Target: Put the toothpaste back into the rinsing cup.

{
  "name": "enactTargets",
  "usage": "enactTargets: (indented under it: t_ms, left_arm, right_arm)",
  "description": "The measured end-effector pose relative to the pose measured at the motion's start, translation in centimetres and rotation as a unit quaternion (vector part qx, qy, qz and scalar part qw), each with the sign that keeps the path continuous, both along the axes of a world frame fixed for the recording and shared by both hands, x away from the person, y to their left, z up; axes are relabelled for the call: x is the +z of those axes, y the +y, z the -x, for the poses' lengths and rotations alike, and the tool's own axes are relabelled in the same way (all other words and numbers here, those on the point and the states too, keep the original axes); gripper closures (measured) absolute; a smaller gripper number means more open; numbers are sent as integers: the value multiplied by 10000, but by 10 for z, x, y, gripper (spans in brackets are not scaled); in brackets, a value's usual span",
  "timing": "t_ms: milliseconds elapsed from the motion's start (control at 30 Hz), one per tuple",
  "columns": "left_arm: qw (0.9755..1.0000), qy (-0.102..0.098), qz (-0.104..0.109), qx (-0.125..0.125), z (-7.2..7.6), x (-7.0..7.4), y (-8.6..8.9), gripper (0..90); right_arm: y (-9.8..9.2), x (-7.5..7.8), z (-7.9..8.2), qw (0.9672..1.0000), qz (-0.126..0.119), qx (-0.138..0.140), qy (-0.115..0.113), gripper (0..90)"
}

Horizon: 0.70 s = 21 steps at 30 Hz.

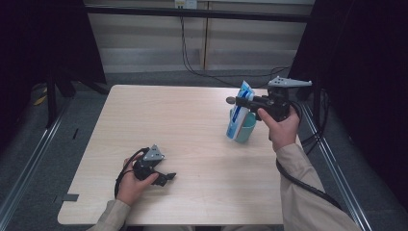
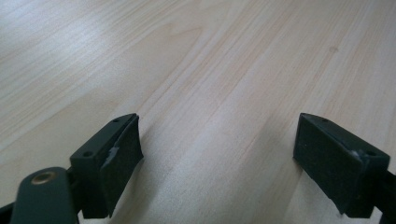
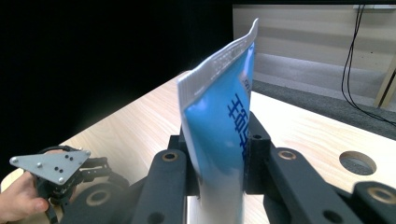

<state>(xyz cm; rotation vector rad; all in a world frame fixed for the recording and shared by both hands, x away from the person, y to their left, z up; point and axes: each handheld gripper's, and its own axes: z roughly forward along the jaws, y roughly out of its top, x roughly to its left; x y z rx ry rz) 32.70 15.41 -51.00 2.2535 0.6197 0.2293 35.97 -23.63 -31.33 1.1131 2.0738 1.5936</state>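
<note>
Near the person, the left gripper (image 1: 163, 179) rests on the desk (image 1: 192, 144) with its fingers apart and empty. Farther off, the right gripper (image 1: 239, 101) squeezes a blue tube (image 1: 239, 115) standing in a cup (image 1: 246, 130). A crooked pull could tip the cup.

1. The table (image 1: 192, 125) is lying bare across its middle and far left, giving open passage there.
2. The cup (image 1: 246, 130) with the upright tube (image 1: 239, 113) is blocking the right side.
3. The left gripper (image 1: 166, 178) is occupying the near-left corner.
4. The right gripper (image 1: 240, 102) is barring approach above the cup.
</note>
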Motion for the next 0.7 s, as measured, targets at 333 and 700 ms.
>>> enactTargets:
  t_ms: [333,700]
  left_arm:
    - [10000,-4,-6,-24,0,0,0,146]
    - [10000,-4,5,-16,0,0,0,146]
  right_arm:
    - [0,12,-8,9998,135,-73,-100,750]
    - [-1,22,-17,9994,222,-186,-195,750]
